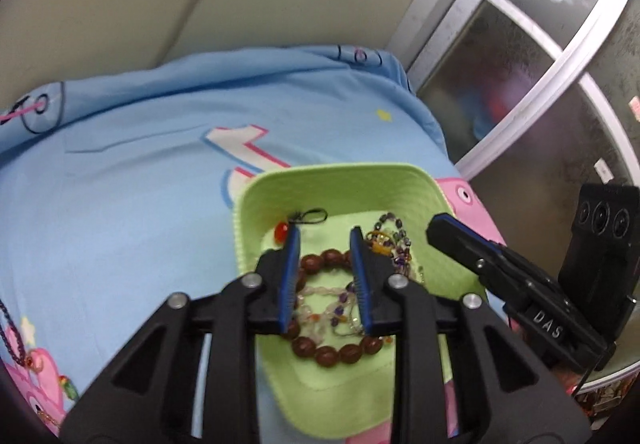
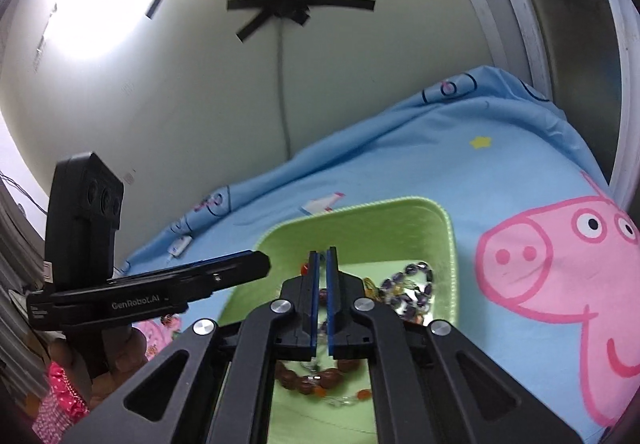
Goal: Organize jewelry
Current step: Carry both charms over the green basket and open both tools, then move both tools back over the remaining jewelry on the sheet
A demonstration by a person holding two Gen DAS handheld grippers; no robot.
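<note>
We worked over a bed spread with a blue sheet [image 1: 132, 171] printed with a pink pig [image 2: 560, 268], set against a cream wall [image 2: 160, 115] crossed with black tape [image 2: 296, 5]. A frosted window [image 1: 532, 55] stood at the bed's right. The green tray [image 1: 344, 183] lay on the sheet, holding the jewelry [image 1: 332, 308]. Our left gripper [image 1: 325, 240] hung over it, fingers parted and empty. Our right gripper [image 2: 321, 264] had its fingers closed, gripping nothing.
</note>
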